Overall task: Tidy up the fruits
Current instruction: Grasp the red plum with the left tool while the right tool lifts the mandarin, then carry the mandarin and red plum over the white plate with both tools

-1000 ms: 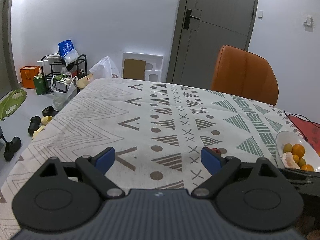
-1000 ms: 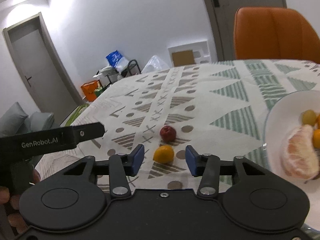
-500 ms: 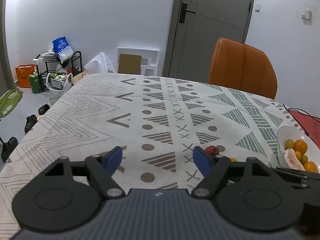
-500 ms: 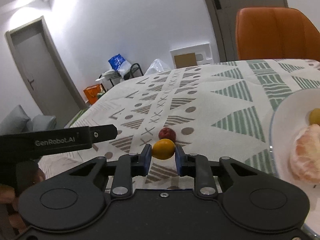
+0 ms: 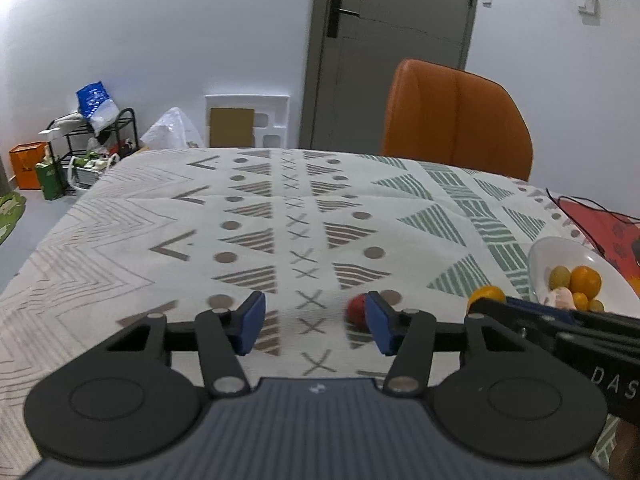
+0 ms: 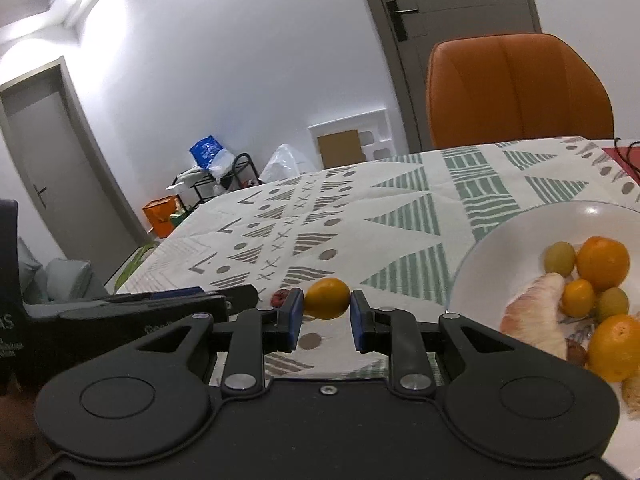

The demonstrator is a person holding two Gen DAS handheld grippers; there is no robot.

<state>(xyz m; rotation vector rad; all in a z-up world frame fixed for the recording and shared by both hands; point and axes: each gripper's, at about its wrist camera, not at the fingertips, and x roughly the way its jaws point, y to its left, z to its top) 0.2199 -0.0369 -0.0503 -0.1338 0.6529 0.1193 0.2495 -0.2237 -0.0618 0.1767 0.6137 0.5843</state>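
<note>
1. Fruit is split between two places: most of it sits in the white bowl (image 6: 516, 232) on my right, and two pieces are out by my fingers.
2. My right gripper (image 6: 323, 316) has its blue fingers (image 6: 295, 318) pinching a small yellow-orange fruit (image 6: 327, 298); the left pad touches it, while the right pad looks right at its edge.
3. From the left wrist view, that same fruit (image 5: 486, 295) shows at the tip of the right gripper (image 5: 520, 308), just left of the bowl (image 5: 560, 252).
4. My left gripper (image 5: 316, 322) has its fingers (image 5: 251, 322) spread wide with nothing between them, low over the patterned cloth on the surface (image 5: 248, 216).
5. A small red fruit (image 5: 357, 312) lies on the cloth, partly hidden behind my left gripper's right finger; I cannot tell whether they touch.
6. In the right wrist view the red fruit (image 6: 280, 298) peeks out just left of my right gripper's left finger.
7. Inside the bowl I see two oranges (image 6: 602, 262), a smaller orange fruit (image 6: 578, 298), two greenish round fruits (image 6: 560, 258) and a peeled pale segment (image 6: 536, 316).
8. An orange chair (image 6: 516, 92) stands at the far edge of the surface.
</note>
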